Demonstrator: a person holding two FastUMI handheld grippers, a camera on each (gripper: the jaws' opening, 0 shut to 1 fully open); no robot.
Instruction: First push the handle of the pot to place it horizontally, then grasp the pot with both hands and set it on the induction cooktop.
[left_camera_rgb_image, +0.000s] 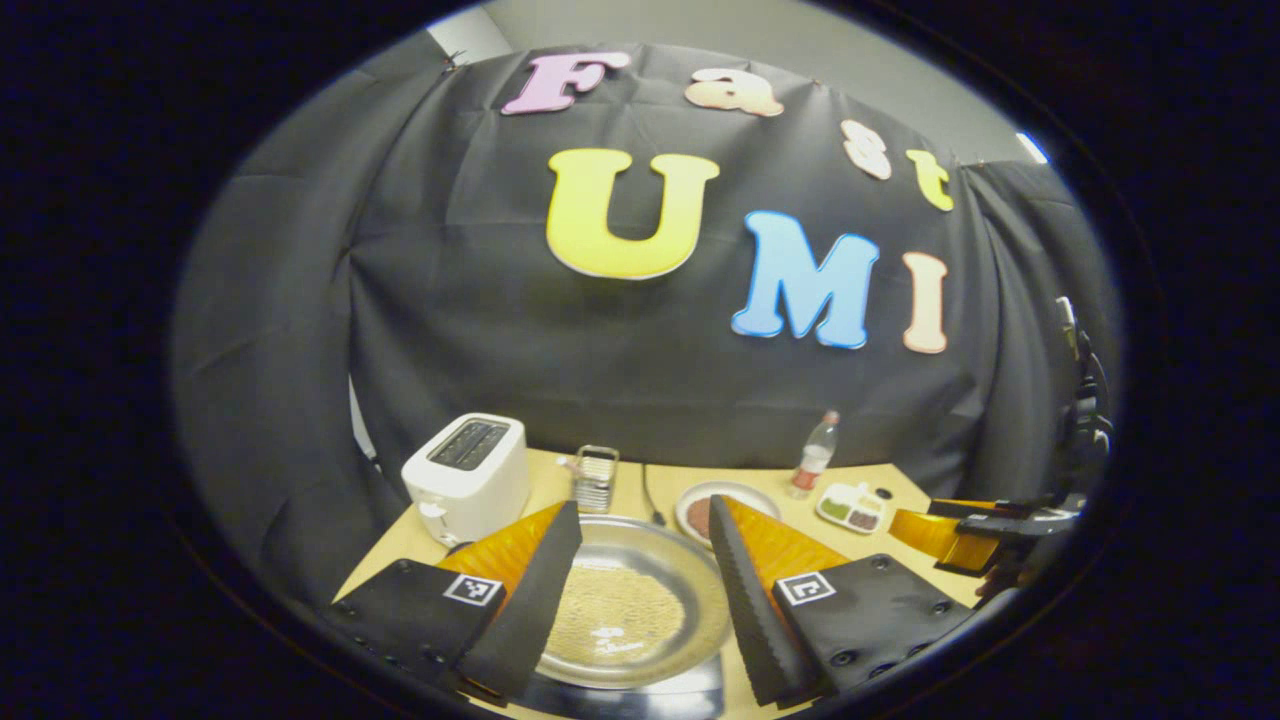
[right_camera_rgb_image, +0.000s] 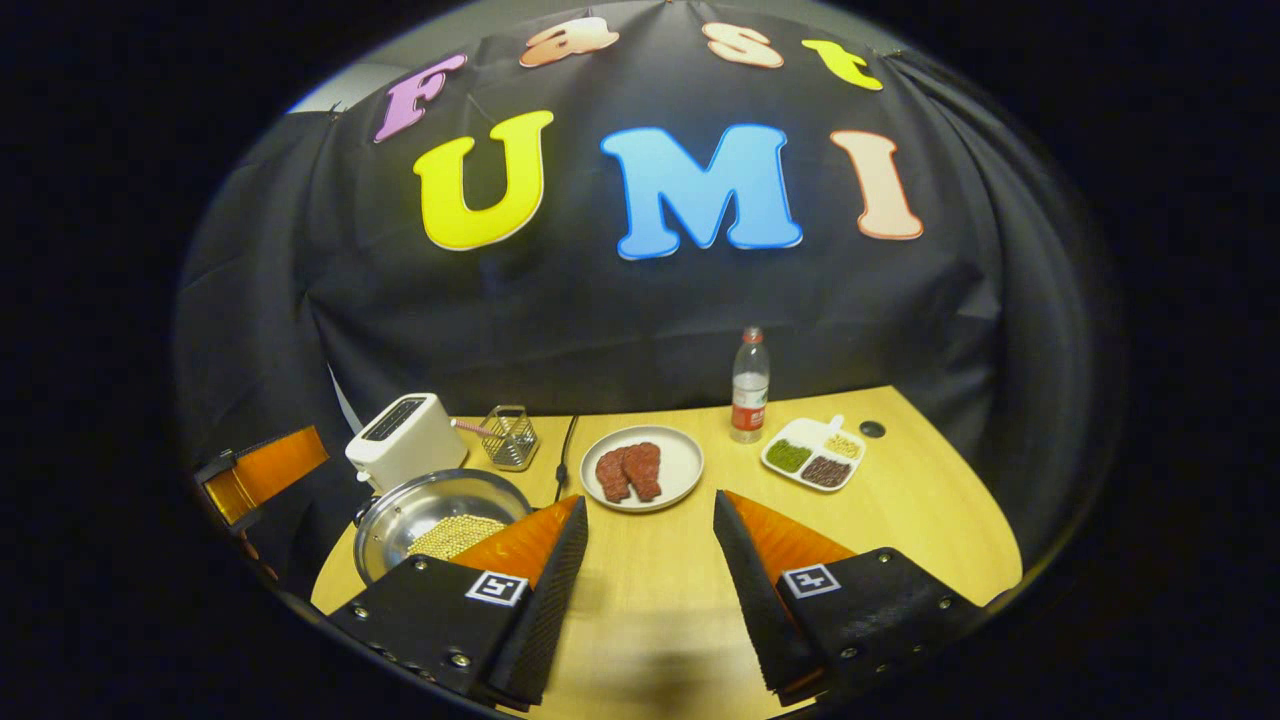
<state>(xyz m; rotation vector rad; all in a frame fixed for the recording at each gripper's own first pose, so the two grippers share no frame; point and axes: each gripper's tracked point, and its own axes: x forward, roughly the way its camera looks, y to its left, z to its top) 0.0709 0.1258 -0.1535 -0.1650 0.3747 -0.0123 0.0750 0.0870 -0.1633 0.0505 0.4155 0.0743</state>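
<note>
A shiny steel pot (left_camera_rgb_image: 630, 600) with pale grains on its bottom lies right under my left gripper (left_camera_rgb_image: 645, 512), whose open fingers hang above its left and right rim. A dark glossy slab (left_camera_rgb_image: 640, 700), seemingly the induction cooktop, peeks out under the pot's near edge. The pot's handle is hidden. In the right gripper view the pot (right_camera_rgb_image: 430, 520) sits at the table's left, just past my right gripper's left finger (right_camera_rgb_image: 530, 560). My right gripper (right_camera_rgb_image: 650, 500) stands open over bare wood, holding nothing. The left gripper (right_camera_rgb_image: 260, 480) shows at the far left there.
A white toaster (right_camera_rgb_image: 405, 440) and a wire basket (right_camera_rgb_image: 508, 437) stand behind the pot, with a black cable (right_camera_rgb_image: 565, 450) beside them. Farther right are a plate of meat (right_camera_rgb_image: 640, 468), a water bottle (right_camera_rgb_image: 750, 385) and a divided dish (right_camera_rgb_image: 815, 455). The wooden table (right_camera_rgb_image: 900, 530) runs right.
</note>
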